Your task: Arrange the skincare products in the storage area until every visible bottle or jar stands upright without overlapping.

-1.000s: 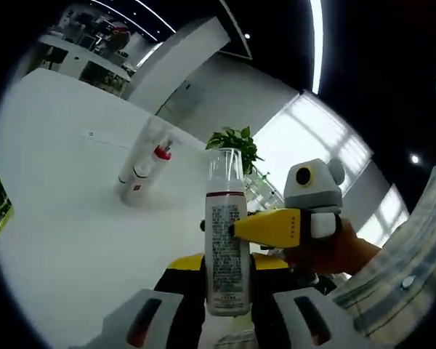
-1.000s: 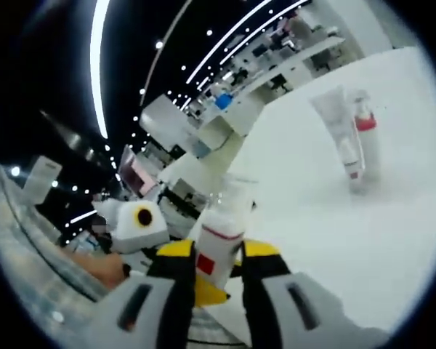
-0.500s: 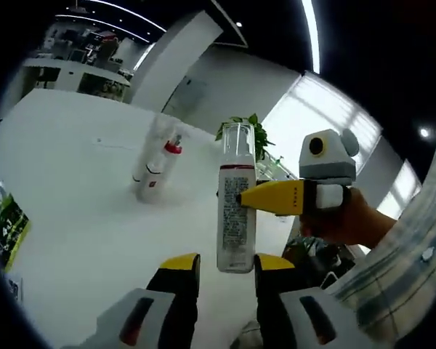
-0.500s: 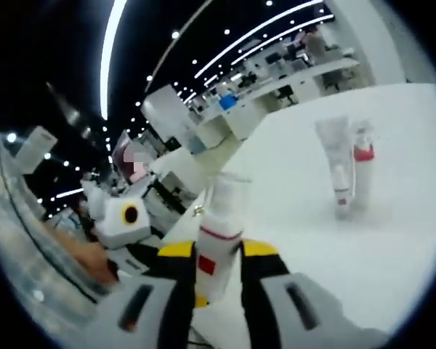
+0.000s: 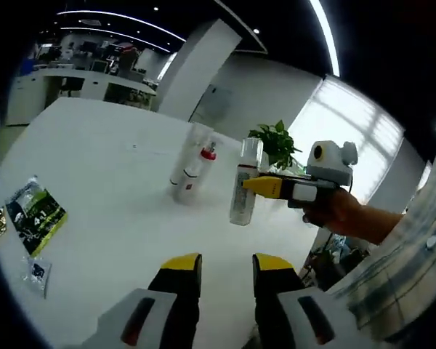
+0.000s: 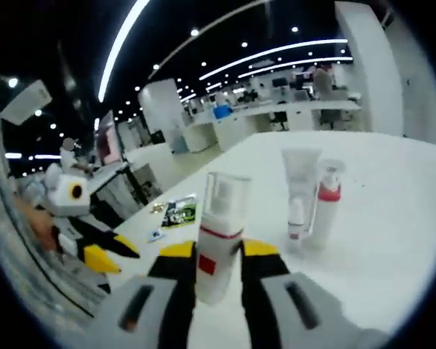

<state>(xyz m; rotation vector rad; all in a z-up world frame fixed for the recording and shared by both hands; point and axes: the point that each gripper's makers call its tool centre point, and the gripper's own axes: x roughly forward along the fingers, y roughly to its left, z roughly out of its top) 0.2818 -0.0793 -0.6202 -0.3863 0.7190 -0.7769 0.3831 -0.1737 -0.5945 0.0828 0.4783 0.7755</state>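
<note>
Between right tool (image 6: pixel 216 270) jaws, pump bottle (image 6: pixel 219 236), left tool (image 5: pixel 218 280) empty

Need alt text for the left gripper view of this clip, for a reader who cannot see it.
The right gripper, held in a person's hand, grips a clear-capped bottle upright over a white table, beside a tube and red-collared bottle standing together. The left gripper is open and holds nothing; sachets lie at left.
</note>
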